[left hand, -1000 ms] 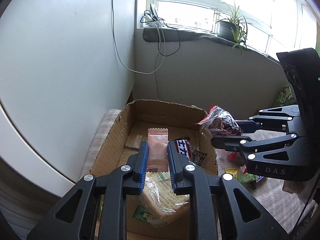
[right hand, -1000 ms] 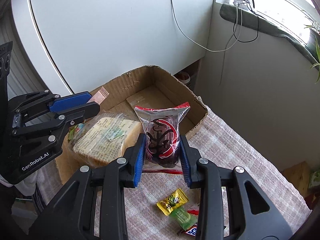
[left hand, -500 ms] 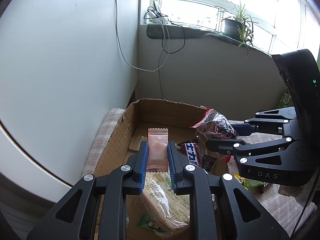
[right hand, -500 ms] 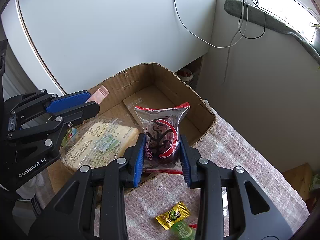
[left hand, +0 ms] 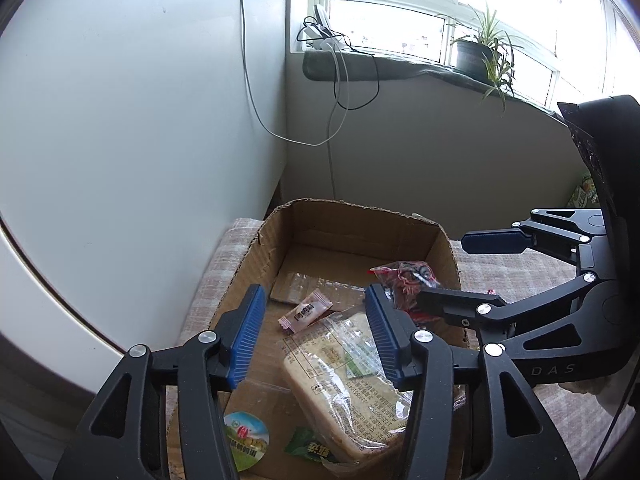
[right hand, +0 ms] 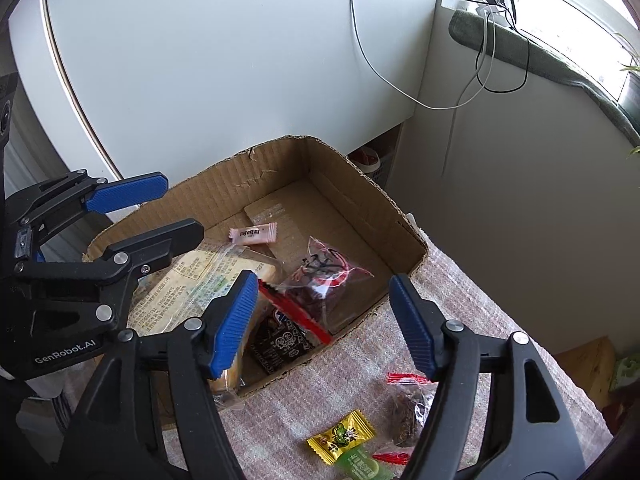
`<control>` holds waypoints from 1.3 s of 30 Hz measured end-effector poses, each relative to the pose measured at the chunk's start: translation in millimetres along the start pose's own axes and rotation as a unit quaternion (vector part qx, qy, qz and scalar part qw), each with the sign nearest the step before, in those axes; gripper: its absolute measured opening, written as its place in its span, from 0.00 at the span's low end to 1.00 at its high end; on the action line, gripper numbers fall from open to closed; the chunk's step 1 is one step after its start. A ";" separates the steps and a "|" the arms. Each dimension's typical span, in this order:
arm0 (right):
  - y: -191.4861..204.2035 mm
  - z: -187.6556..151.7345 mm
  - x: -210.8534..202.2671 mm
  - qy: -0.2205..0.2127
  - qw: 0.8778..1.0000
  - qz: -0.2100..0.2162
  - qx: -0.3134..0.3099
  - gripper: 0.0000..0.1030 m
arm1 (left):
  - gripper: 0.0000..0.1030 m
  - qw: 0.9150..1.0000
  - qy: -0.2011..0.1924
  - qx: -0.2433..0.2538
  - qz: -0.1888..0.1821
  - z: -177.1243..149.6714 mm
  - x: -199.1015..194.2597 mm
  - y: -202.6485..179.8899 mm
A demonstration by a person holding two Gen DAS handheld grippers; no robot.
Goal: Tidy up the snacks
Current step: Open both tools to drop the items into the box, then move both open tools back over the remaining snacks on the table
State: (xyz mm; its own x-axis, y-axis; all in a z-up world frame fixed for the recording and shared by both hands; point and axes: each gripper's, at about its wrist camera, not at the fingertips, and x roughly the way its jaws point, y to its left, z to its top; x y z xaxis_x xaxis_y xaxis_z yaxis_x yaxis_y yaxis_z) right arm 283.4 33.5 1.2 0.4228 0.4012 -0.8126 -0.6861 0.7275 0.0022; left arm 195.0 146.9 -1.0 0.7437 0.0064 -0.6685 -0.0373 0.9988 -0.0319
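A cardboard box point(left hand: 352, 220) point(right hand: 344, 172) sits on a checked cloth. Inside lie a pink snack bar point(left hand: 306, 314) point(right hand: 253, 234), a red-and-clear snack bag point(left hand: 408, 276) point(right hand: 320, 276), a wrapped bread loaf point(left hand: 352, 384) point(right hand: 188, 284) and a dark packet point(right hand: 280, 344). My left gripper point(left hand: 316, 336) point(right hand: 156, 212) is open and empty above the box. My right gripper point(right hand: 324, 320) point(left hand: 472, 268) is open and empty over the box's near right edge.
On the cloth outside the box lie a yellow candy point(right hand: 340, 436), a green candy point(right hand: 360, 464) and a dark snack bag point(right hand: 412, 408). A round lid point(left hand: 244, 440) and green packet point(left hand: 308, 446) lie in the box. A white wall panel point(left hand: 140, 120) stands behind.
Both grippers have opened. The pink bar has dropped from the left gripper into the box; the red-and-clear bag has dropped from the right gripper into the box.
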 end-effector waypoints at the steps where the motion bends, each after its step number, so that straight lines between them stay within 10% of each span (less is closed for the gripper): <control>1: -0.9 -0.4 -0.6 0.001 1.000 -0.002 0.001 0.73 | 0.55 1.000 -0.002 -0.001 0.001 0.1 -1.3 0.5; 39: -86.1 -126.8 -105.2 -0.014 0.995 -0.061 0.077 0.81 | 0.69 0.997 -0.015 0.011 -0.072 -35.8 -63.4 -80.1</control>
State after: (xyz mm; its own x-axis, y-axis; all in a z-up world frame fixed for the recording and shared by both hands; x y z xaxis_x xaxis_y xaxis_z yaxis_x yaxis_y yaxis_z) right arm 222.9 -141.9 12.6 0.5146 0.3183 -0.7962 -0.5314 0.8471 -0.0048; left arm 126.9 64.7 17.4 0.7601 -0.1363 -0.6354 0.0859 0.9903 -0.1096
